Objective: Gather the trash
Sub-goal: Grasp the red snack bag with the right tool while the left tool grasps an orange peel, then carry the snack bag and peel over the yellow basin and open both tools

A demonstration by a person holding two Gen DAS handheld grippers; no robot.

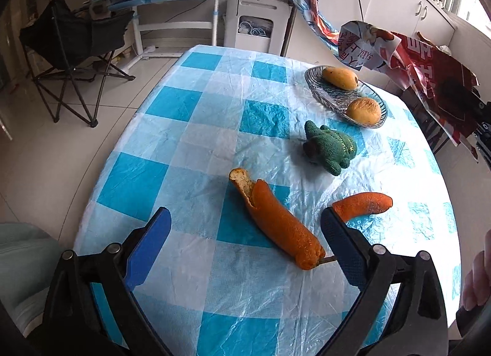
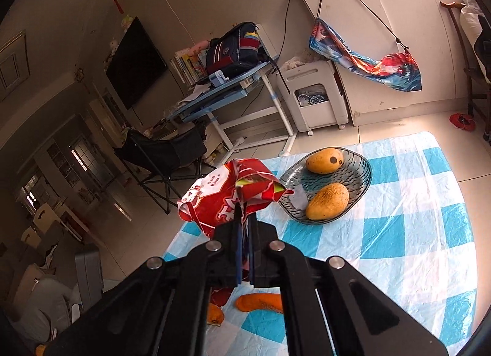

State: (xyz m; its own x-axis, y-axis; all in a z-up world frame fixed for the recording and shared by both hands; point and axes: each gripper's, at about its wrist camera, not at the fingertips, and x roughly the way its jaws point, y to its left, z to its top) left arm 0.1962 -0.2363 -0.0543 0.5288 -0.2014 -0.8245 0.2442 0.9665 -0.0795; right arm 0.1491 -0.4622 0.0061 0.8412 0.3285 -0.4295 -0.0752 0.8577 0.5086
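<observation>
Right now my right gripper (image 2: 244, 233) pinches a crinkly red printed plastic bag (image 2: 227, 199) above the checked worktop (image 2: 399, 233). My left gripper (image 1: 245, 227) gapes wide, its fingers flanking a long curled orange peel (image 1: 276, 224); another peel (image 1: 365, 204) lies just beside.

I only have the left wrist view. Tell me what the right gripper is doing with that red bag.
Observer: The right gripper is shut on the red bag, pinching a fold of it.
Operator: Report what lies under the bag.
Observer: The checked tablecloth; the bag hangs above its edge, beside the glass dish.
Operator: Confirm the dish's contents.
Observer: Two mangoes, one at the far side, one nearer, both lying in the dish.
</observation>
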